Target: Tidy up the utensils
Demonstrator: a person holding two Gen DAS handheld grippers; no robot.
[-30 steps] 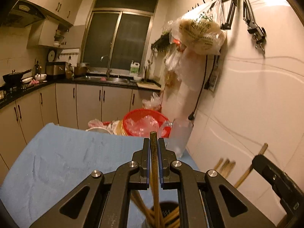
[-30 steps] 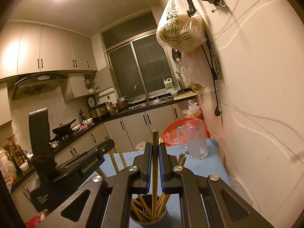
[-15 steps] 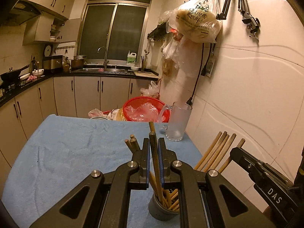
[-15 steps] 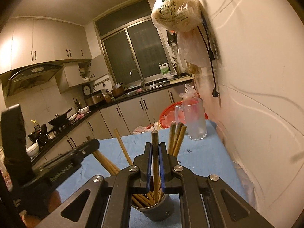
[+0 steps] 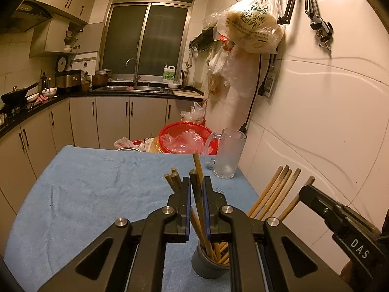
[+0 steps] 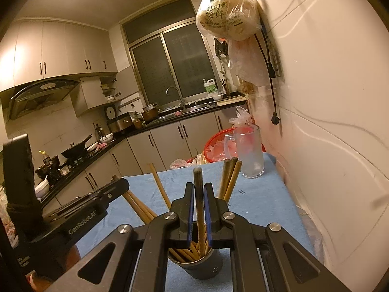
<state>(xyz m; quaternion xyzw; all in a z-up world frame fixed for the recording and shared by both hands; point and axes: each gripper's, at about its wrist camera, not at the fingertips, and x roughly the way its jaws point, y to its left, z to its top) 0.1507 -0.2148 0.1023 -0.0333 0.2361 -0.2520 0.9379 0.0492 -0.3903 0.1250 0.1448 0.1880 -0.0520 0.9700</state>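
Holding one wooden chopstick each, the left gripper [image 5: 196, 204] and the right gripper [image 6: 198, 206] are squeezing their jaws tight on the sticks, whose low ends are sitting down in the gray cup [image 6: 200, 265]. I think a chopstick [image 6: 198, 189] is light, stiff and a bit slippery, so pinching it near the top is best. The cup is standing on the blue cloth [image 5: 97, 189]. About ten more chopsticks are leaning in it. Farther back, one frosted glass mug [image 5: 228, 155] is standing near the wall, and one red basket [image 5: 187, 138] is sitting behind it.
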